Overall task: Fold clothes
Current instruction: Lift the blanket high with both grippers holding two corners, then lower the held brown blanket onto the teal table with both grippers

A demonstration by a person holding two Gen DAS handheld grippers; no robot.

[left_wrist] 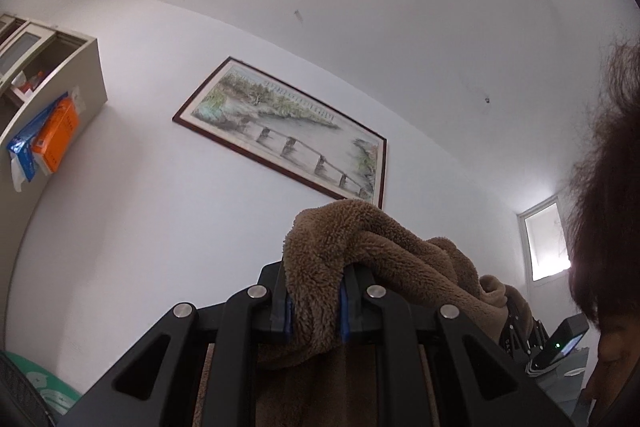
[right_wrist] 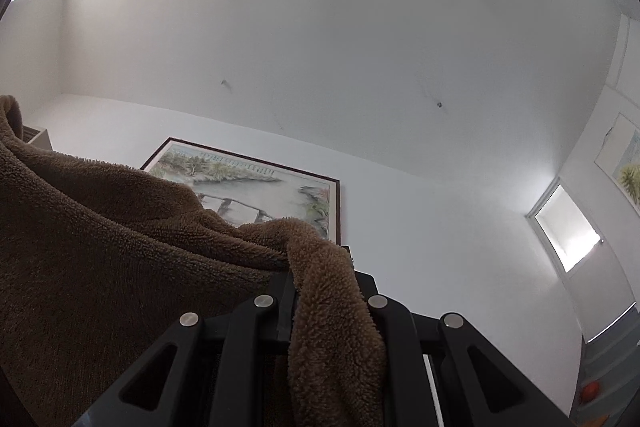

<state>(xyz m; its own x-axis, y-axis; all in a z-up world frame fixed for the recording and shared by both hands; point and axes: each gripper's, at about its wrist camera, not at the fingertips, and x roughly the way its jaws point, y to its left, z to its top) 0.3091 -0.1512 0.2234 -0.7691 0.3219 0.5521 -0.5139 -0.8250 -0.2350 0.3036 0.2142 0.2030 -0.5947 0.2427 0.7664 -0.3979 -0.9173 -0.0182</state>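
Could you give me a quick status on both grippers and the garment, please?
Left gripper shut on brown fleece garment. Right gripper shut on it too. Both pointing upward. Nothing in the way.

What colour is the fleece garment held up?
Brown fleece garment, plain, clearest in the right wrist view.

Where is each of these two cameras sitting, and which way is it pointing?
Left wrist view: rides the left gripper, tilted up at the wall and ceiling; its black fingers pinch the brown fleece garment, and the person's hair shows at right.
Right wrist view: rides the right gripper, tilted up more steeply; its fingers clamp the same fleece, hair at top left.
Shared: the fleece, the framed painting and a window.
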